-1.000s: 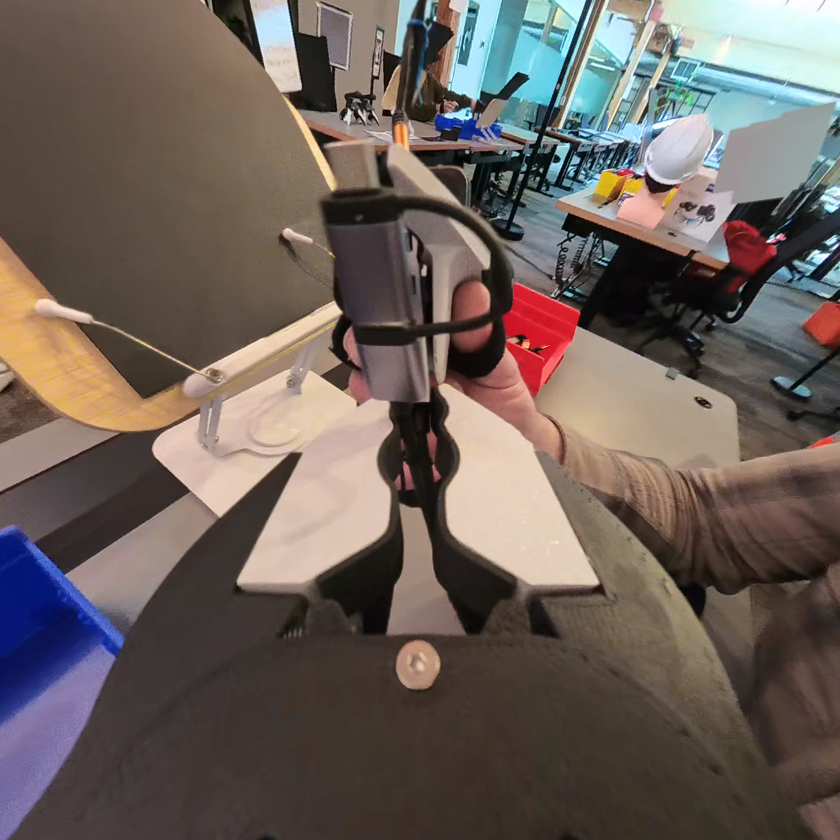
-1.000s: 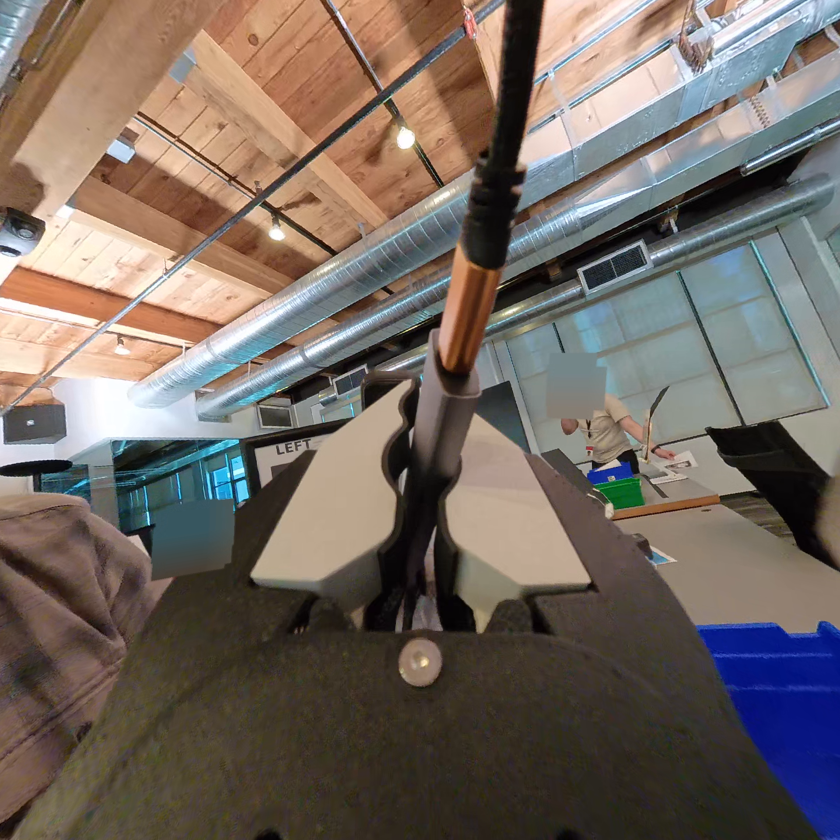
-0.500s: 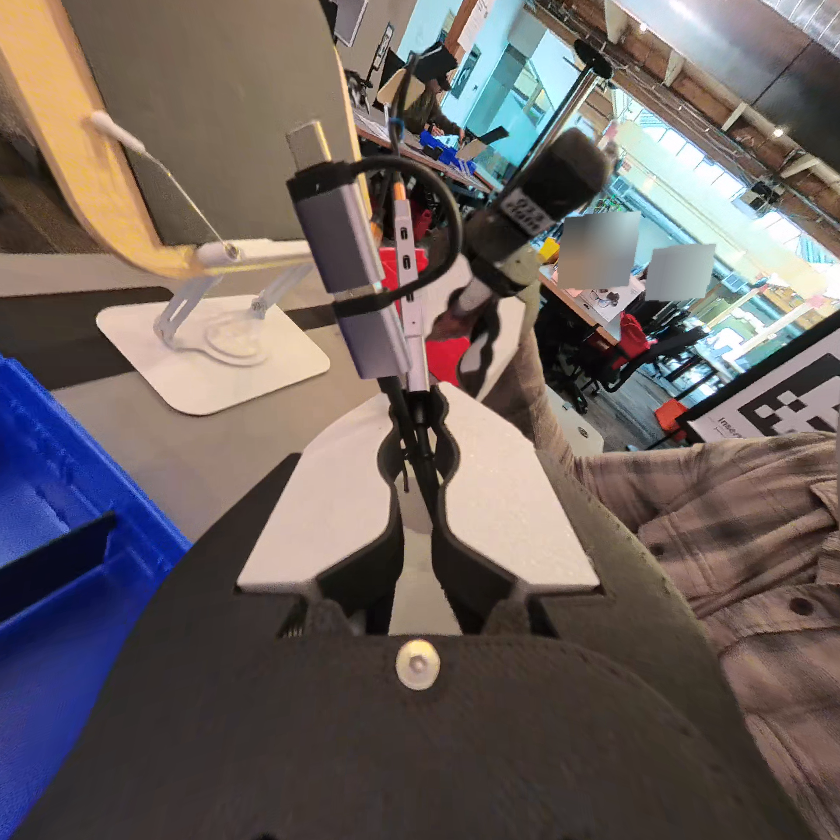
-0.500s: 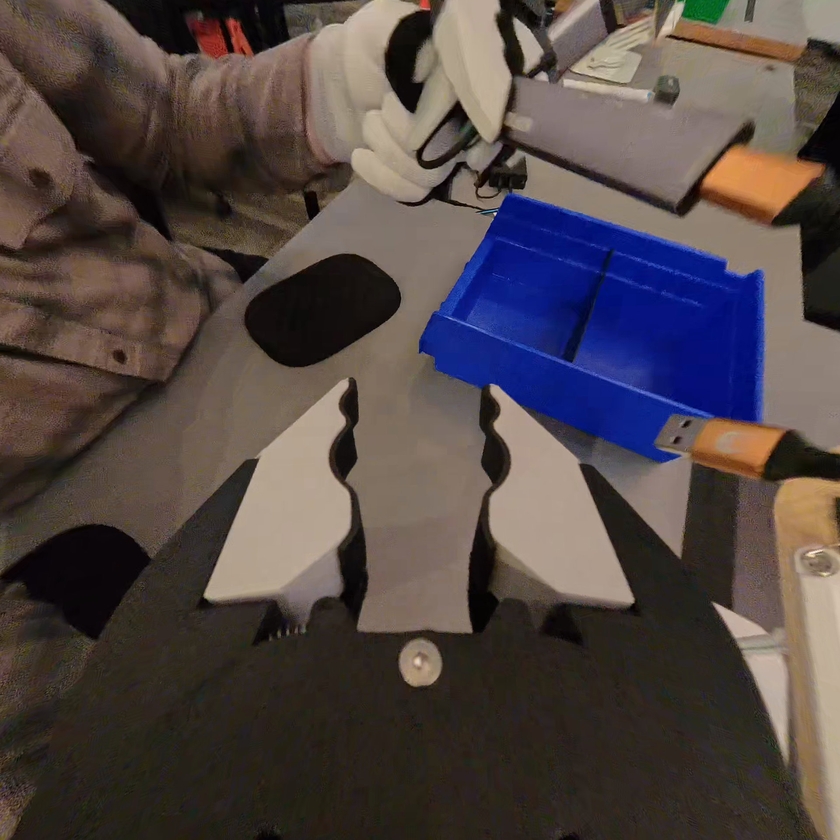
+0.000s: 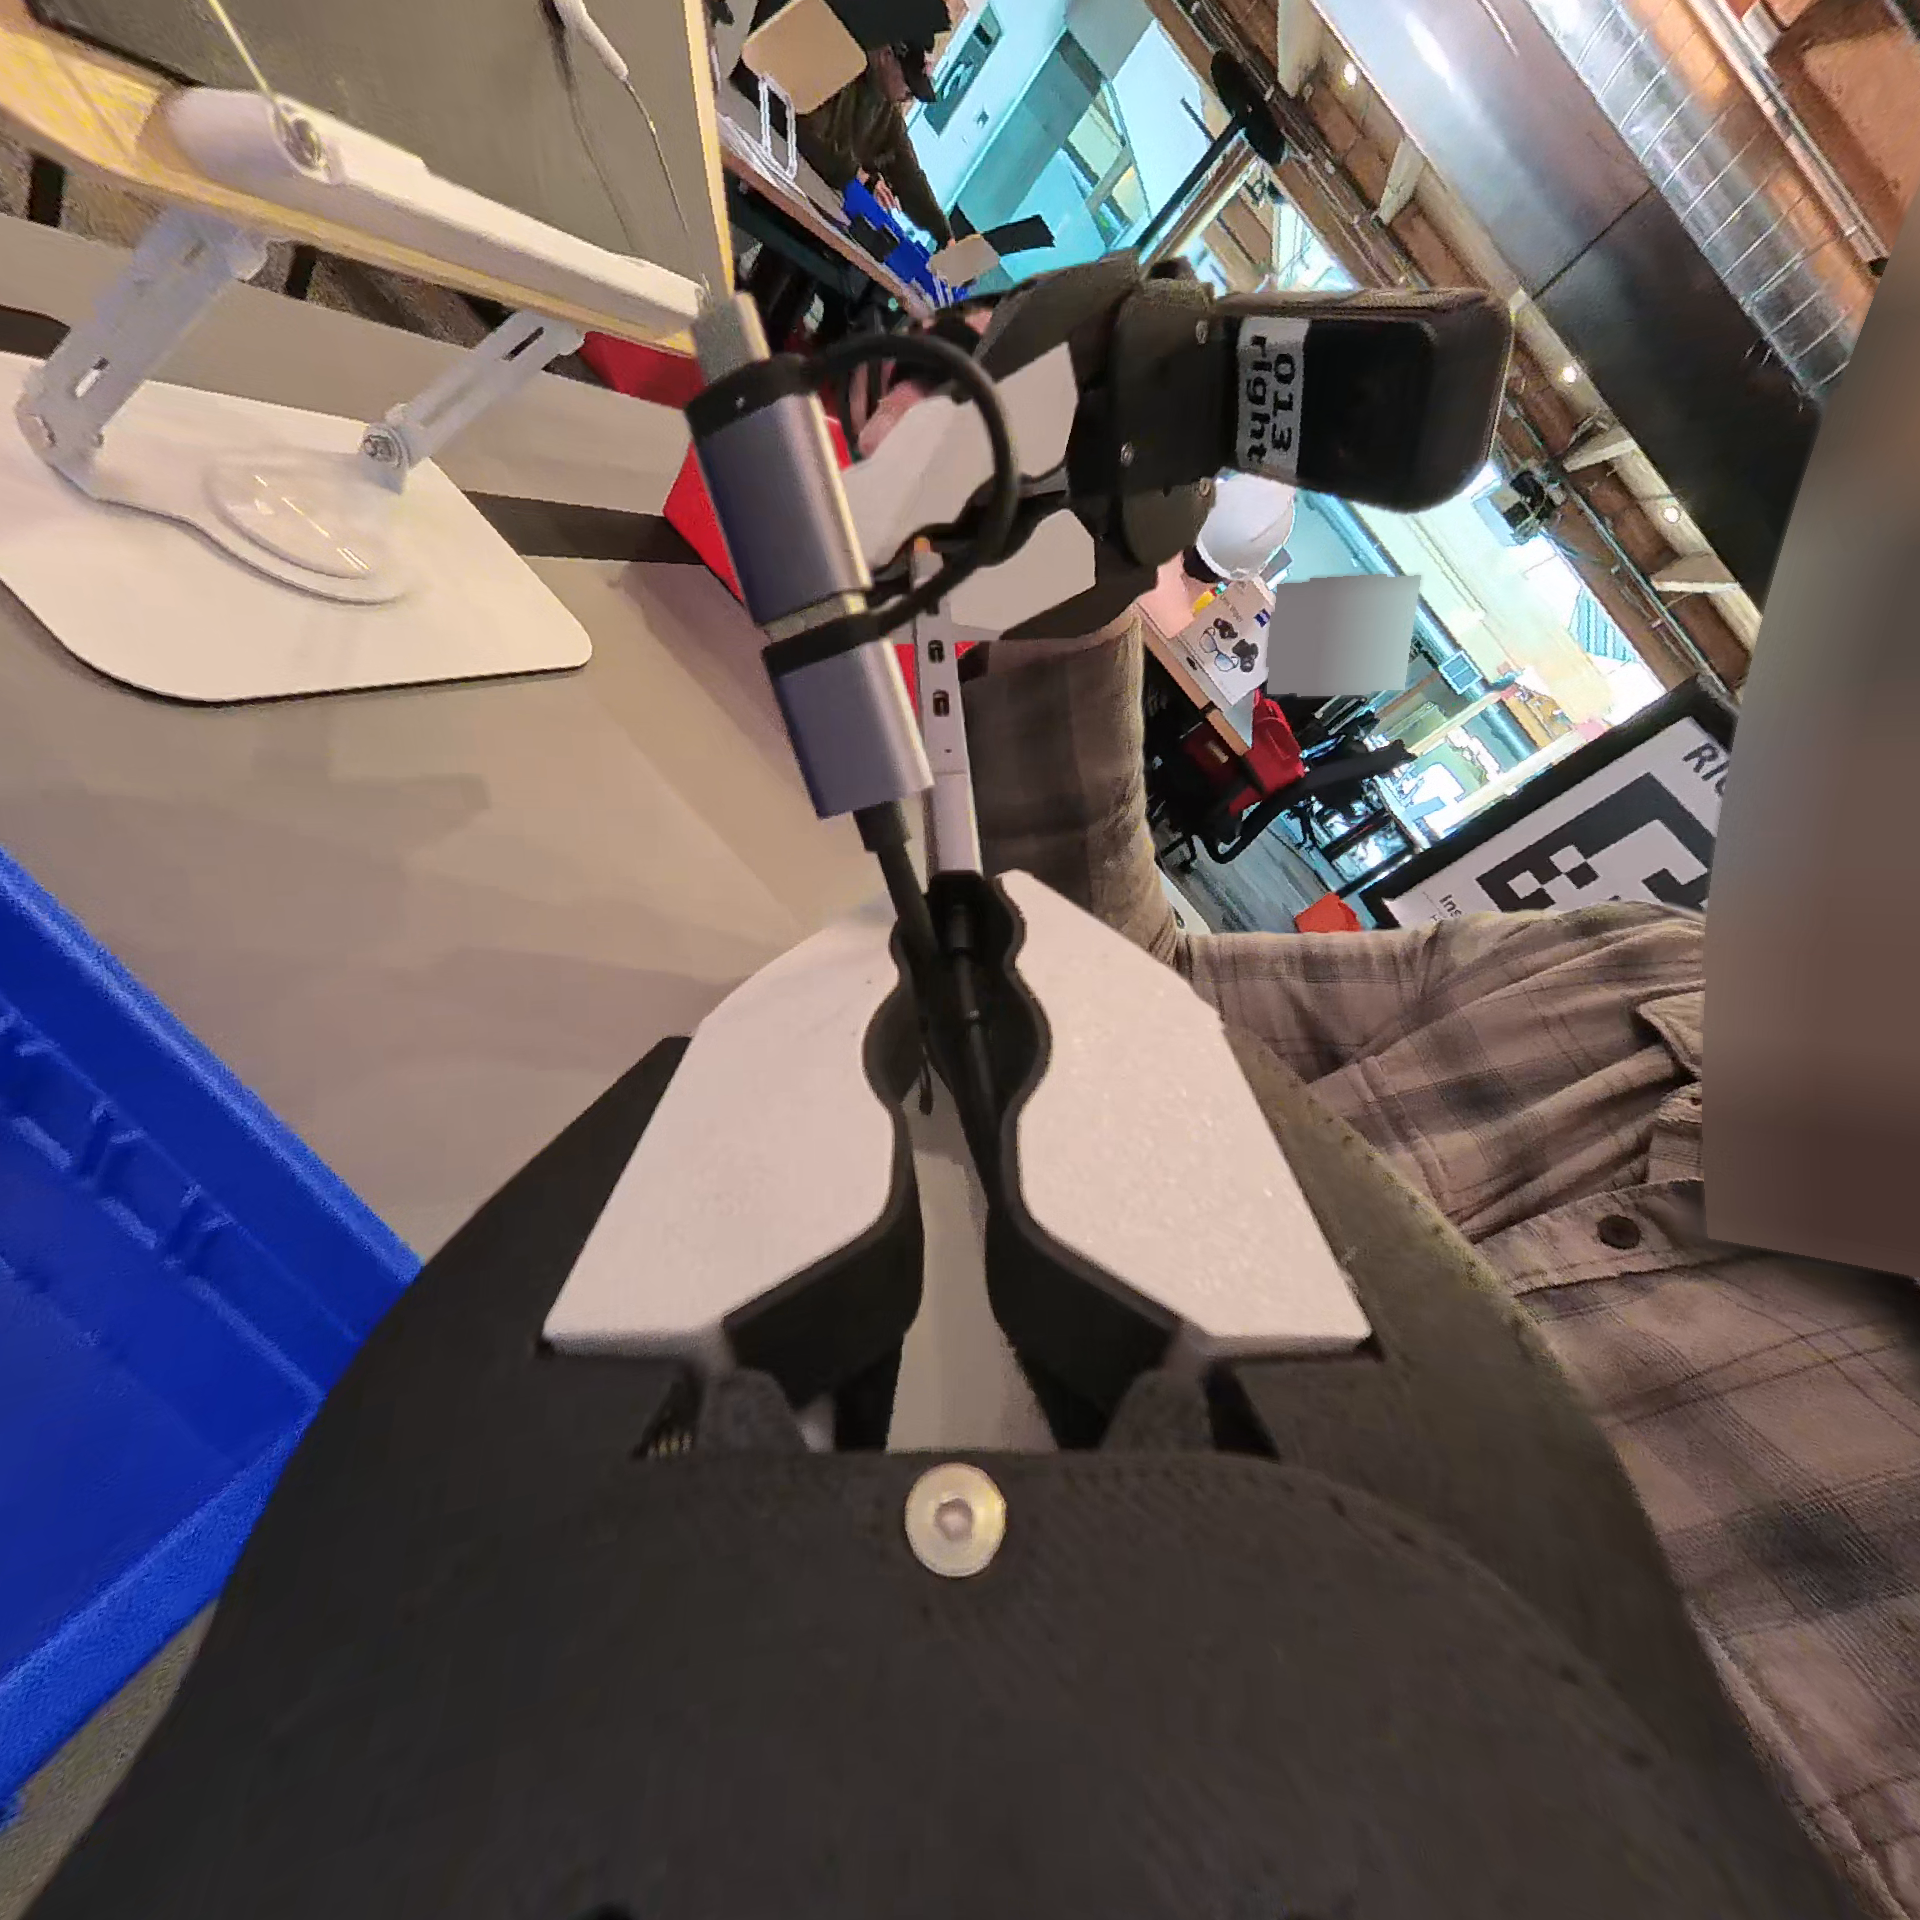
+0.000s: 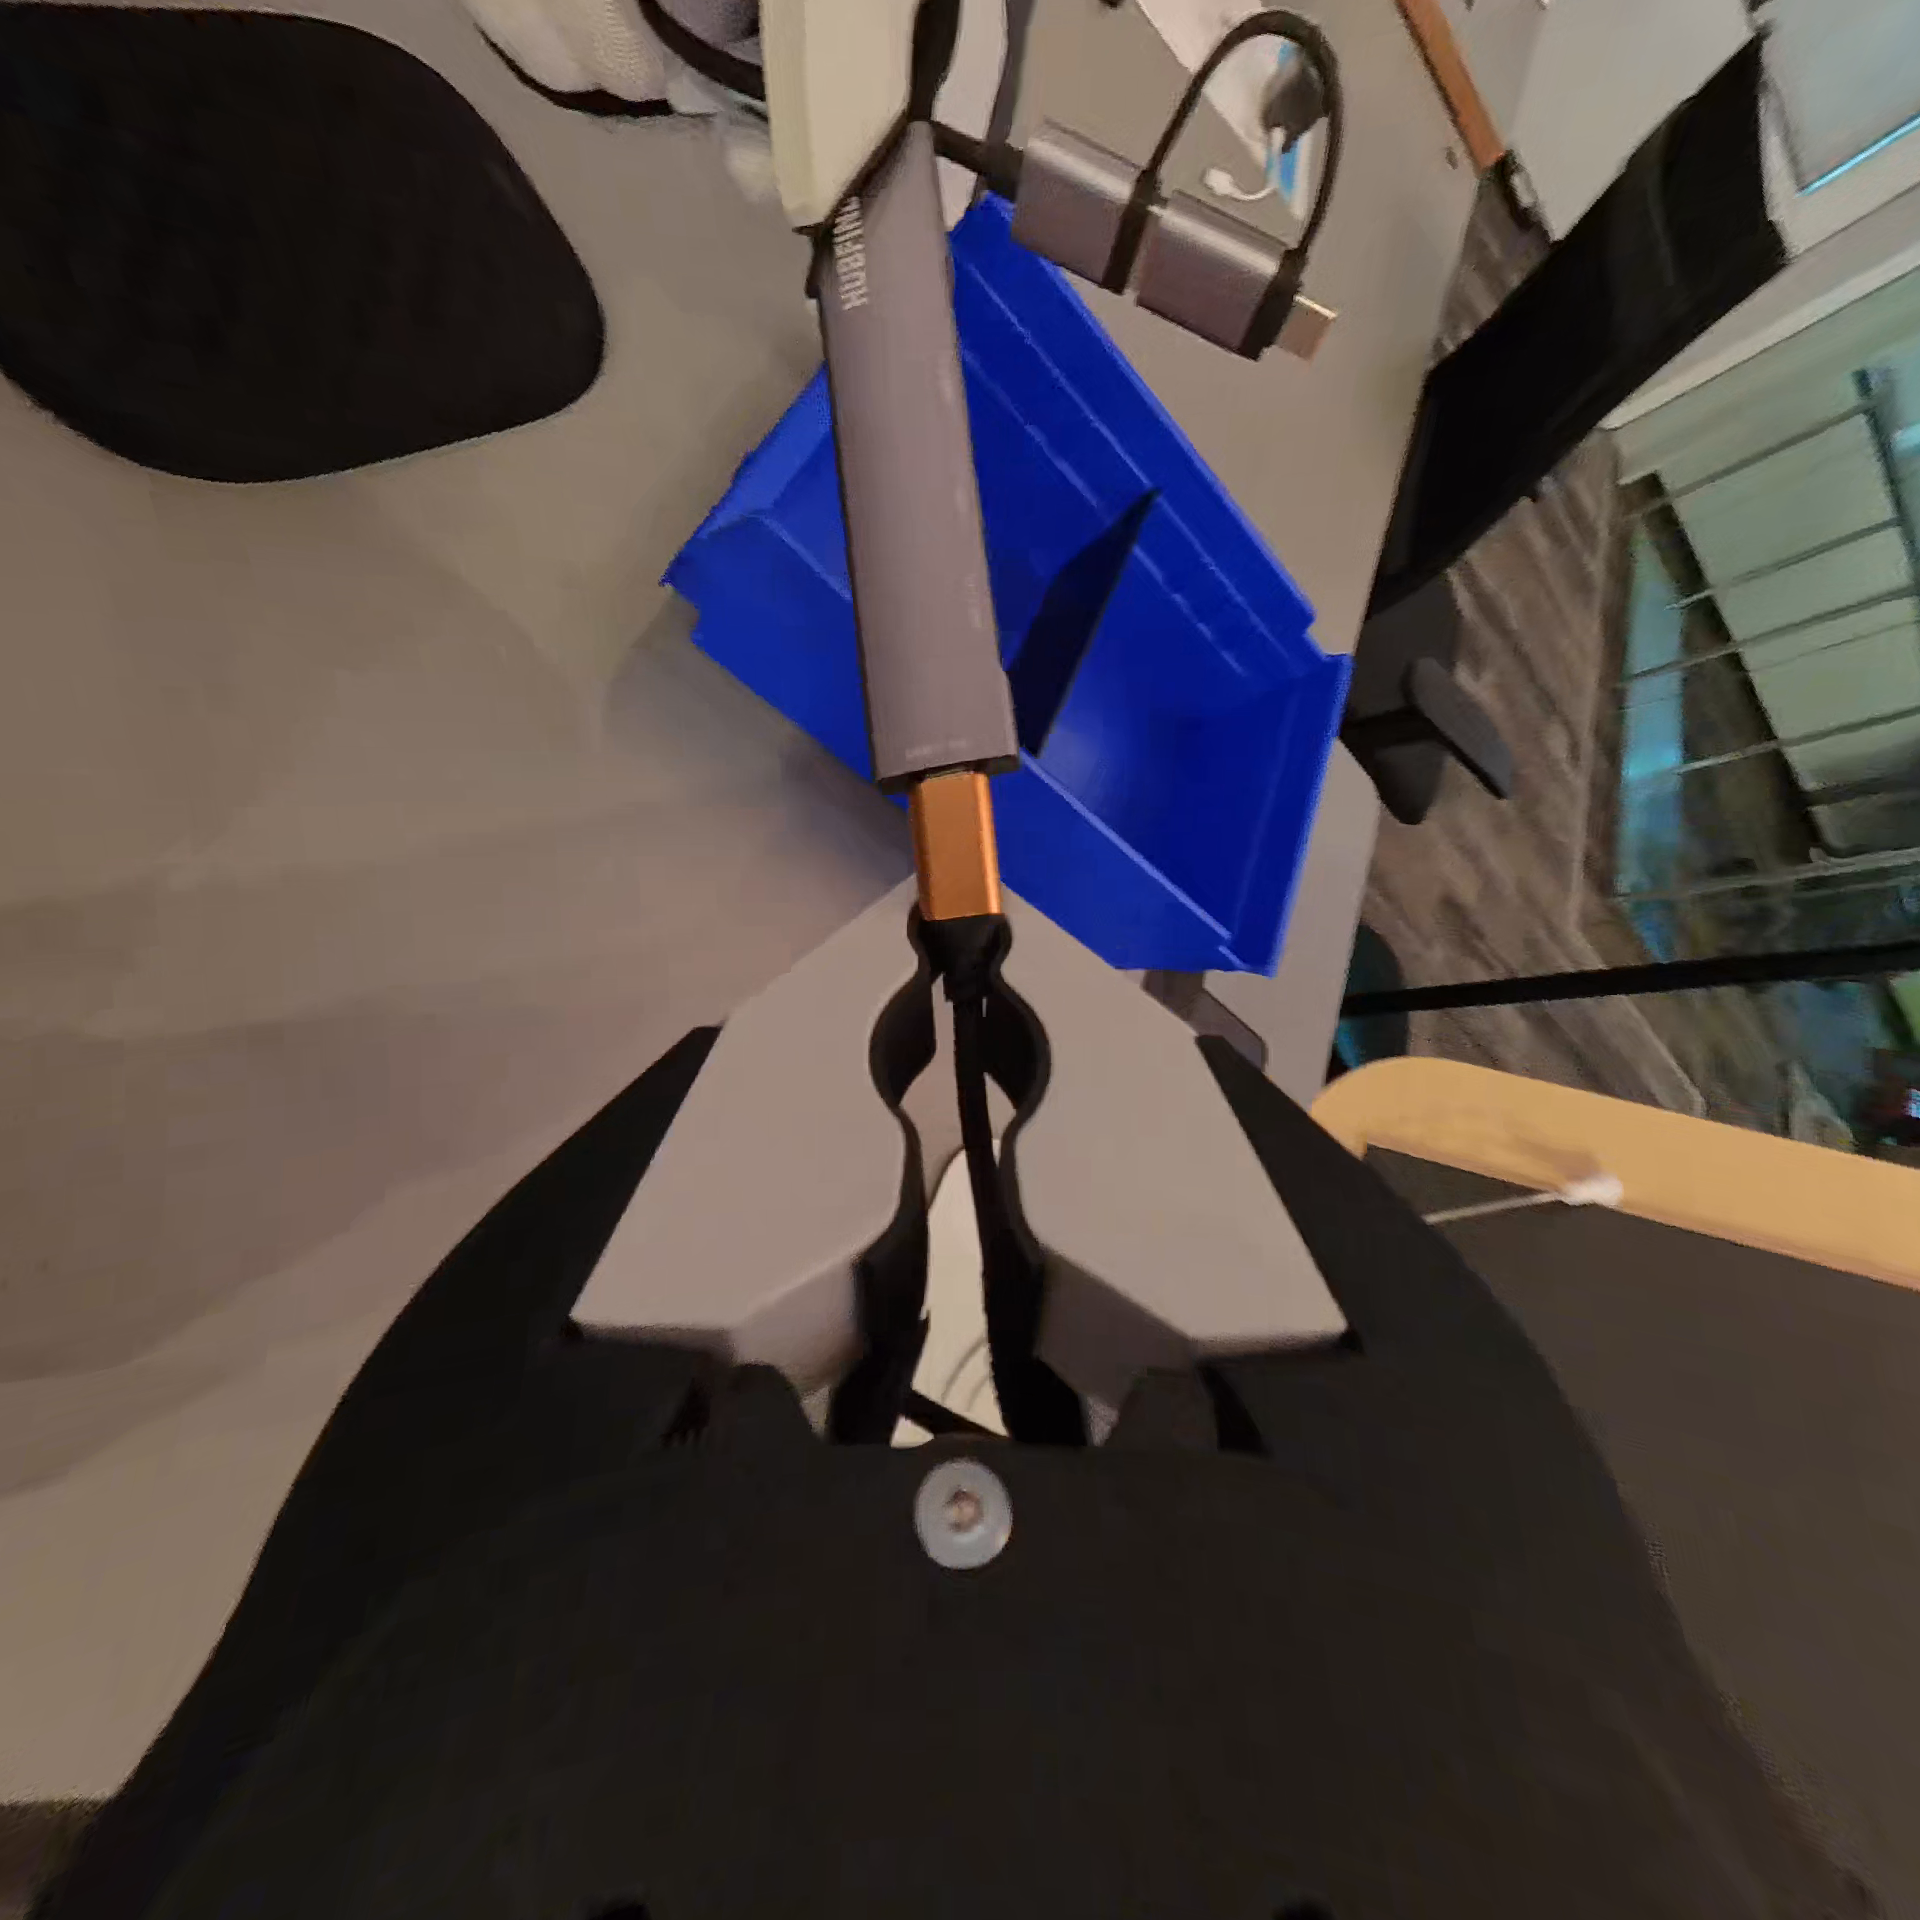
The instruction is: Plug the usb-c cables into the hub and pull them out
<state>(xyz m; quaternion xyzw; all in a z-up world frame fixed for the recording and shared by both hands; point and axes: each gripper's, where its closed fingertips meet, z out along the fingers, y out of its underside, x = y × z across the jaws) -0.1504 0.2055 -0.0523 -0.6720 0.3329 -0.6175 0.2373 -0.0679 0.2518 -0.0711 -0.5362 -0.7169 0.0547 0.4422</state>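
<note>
My left gripper (image 5: 956, 904) is shut on the lower end of a slim grey hub (image 5: 943, 727) and holds it upright above the table. A shorter grey adapter (image 5: 800, 561) with a looped black cable hangs beside the hub. In the right wrist view the hub (image 6: 920, 499) runs straight away from me, with an orange usb-c plug (image 6: 954, 847) seated in its near end. My right gripper (image 6: 961, 961) is shut on the black cable just behind that plug. The right gripper also shows in the left wrist view (image 5: 935, 540), at the hub's far end.
A blue divided bin (image 6: 1143, 748) sits on the grey table under the hub, and shows at the left (image 5: 125, 1195). A white stand (image 5: 260, 582) carries a dark wood-edged panel (image 6: 1558, 1174). A black pad (image 6: 260, 260) lies on the table. A plaid sleeve (image 5: 1455, 1143) is at the right. The tips of one gripper are about 10 centimetres away from the tips of the other.
Half a second ago my right gripper was open and away from the hub; it has now closed on the cable behind the orange plug. The left gripper has tilted with the hub.
</note>
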